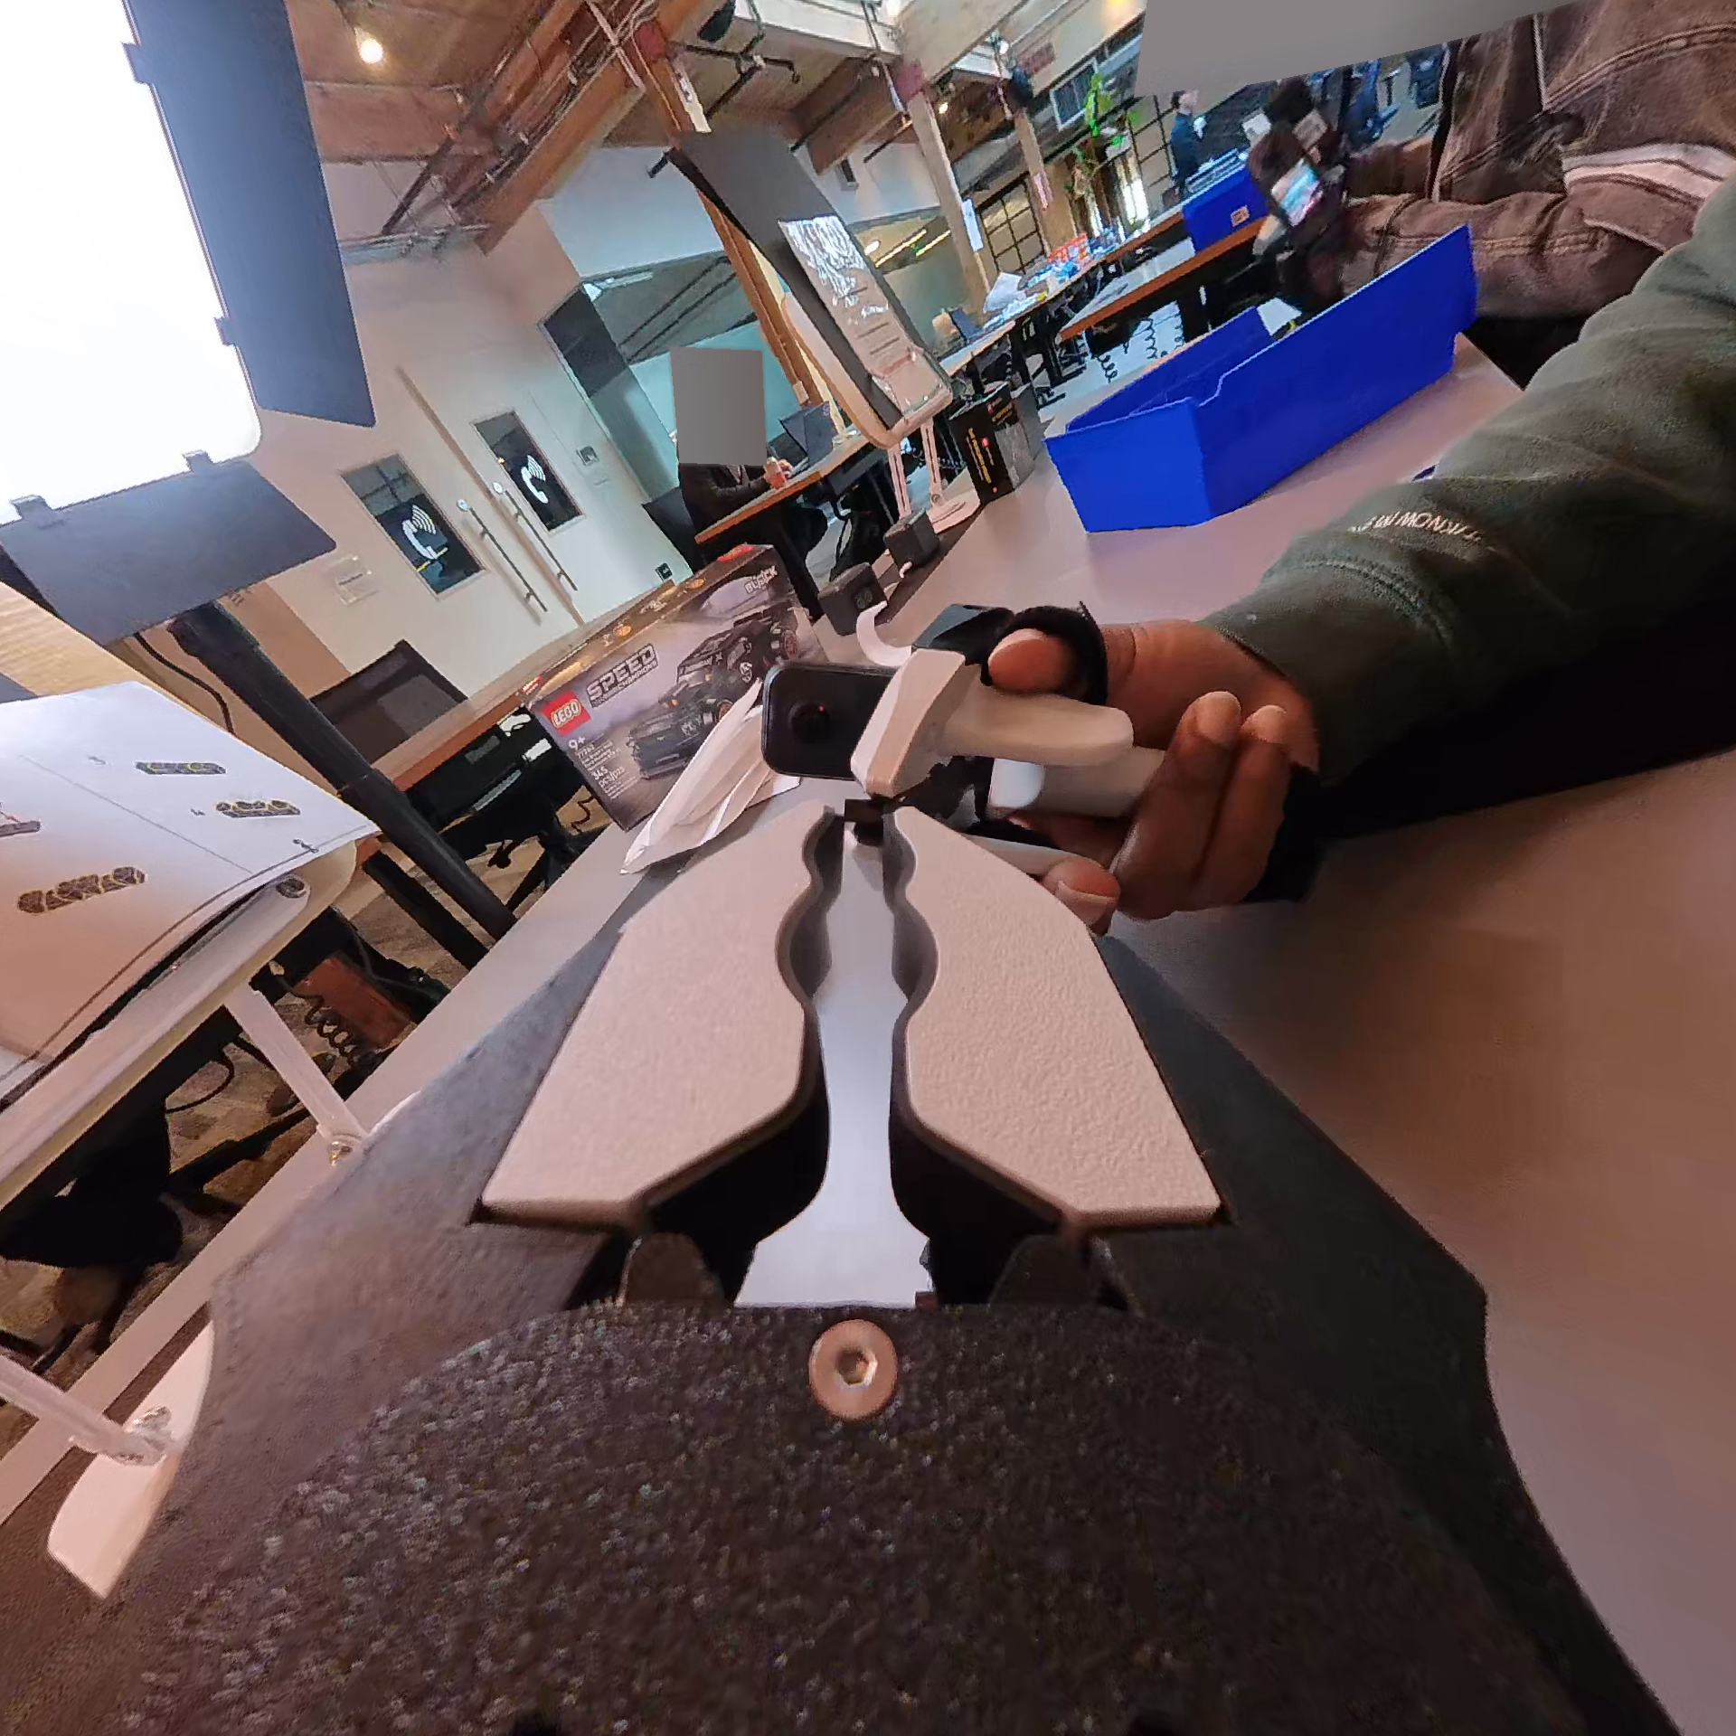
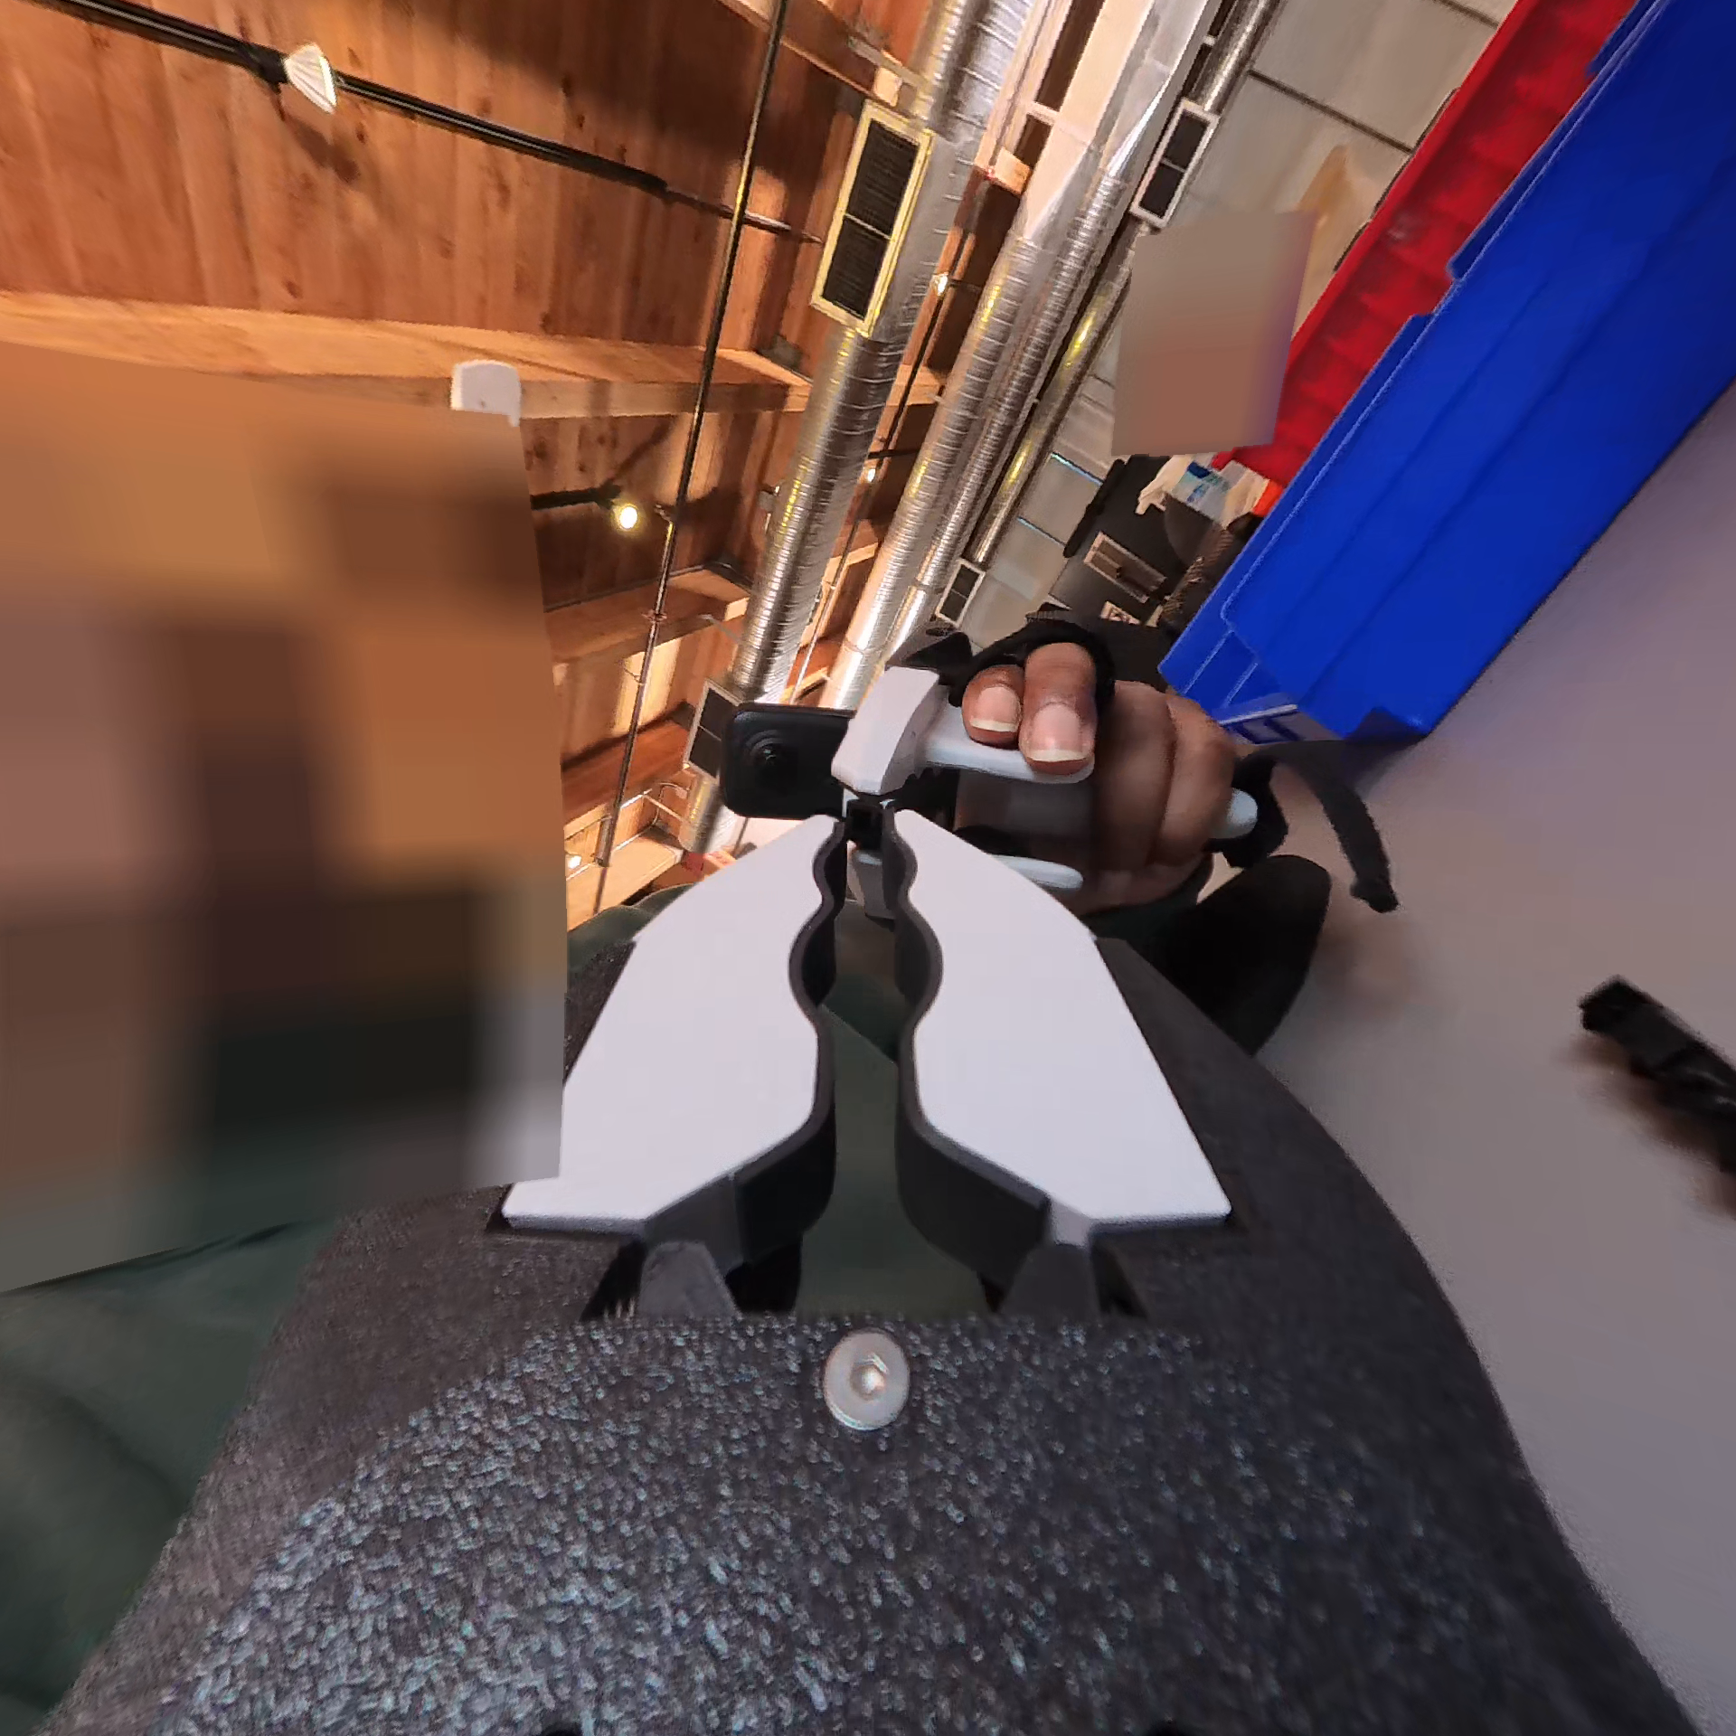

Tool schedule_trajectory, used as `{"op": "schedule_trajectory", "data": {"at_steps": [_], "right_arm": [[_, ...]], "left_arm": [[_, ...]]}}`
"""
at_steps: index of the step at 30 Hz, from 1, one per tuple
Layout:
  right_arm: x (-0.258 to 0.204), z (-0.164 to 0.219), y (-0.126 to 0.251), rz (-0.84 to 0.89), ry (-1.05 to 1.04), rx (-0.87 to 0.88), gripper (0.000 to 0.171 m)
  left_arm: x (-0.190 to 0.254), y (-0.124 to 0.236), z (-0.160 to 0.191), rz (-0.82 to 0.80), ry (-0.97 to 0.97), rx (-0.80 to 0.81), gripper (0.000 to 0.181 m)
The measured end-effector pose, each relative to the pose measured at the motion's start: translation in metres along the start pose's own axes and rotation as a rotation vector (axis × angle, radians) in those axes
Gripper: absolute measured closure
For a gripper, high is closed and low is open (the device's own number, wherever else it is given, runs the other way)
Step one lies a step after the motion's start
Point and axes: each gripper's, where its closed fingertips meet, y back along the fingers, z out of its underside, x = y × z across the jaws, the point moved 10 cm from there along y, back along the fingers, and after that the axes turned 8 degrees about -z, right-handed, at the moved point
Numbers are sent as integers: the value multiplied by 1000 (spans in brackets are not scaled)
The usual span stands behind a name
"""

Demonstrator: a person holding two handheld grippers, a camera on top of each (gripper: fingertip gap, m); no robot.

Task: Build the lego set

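**Small black piece being pinched between two sets of tongs, tip to tip**

A small black lego piece (image 1: 861, 815) is being held above the grey tabletop (image 1: 1409, 1080), right at the fingertips where the two sets of tongs are being brought together. In the left wrist view the left tongs (image 1: 860, 827) are being kept nearly closed at the tips, with the piece sitting in the narrow gap; further back the wavy inner edges are being left apart. Whether the piece is being gripped by the left pair, the right pair or both cannot be told. In the right wrist view the right tongs (image 2: 862, 831) are likewise being held almost closed at the tips around the same dark piece (image 2: 862, 829).

The opposite tool is being seen facing each camera, held by a hand (image 1: 1174, 798) in a dark green sleeve (image 1: 1503, 611), fingers wrapped round a white handle.

Off to the side, another black lego part (image 2: 1663, 1057) is lying on the tabletop, blurred. A lego box (image 1: 676, 695) is standing at the tabletop edge, with white paper bags (image 1: 714, 789) just beside it. An instruction booklet (image 1: 141, 845) is being propped on a stand at the left. A blue bin (image 1: 1268, 413) is sitting further back on the tabletop; in the right wrist view a red bin (image 2: 1465, 188) is showing behind blue ones.
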Motion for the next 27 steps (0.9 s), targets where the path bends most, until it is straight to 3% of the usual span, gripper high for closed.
{"op": "schedule_trajectory", "data": {"at_steps": [4, 11, 27], "right_arm": [[1, -2, 3, 94, 36, -7, 156], [-17, -6, 3, 340, 346, -119, 158], [-7, -2, 3, 194, 157, -61, 162]], "left_arm": [[-2, 0, 3, 3, -15, -39, 173], [-4, -1, 9, -5, -46, -120, 173], [1, -1, 5, 21, -62, -86, 173]]}}
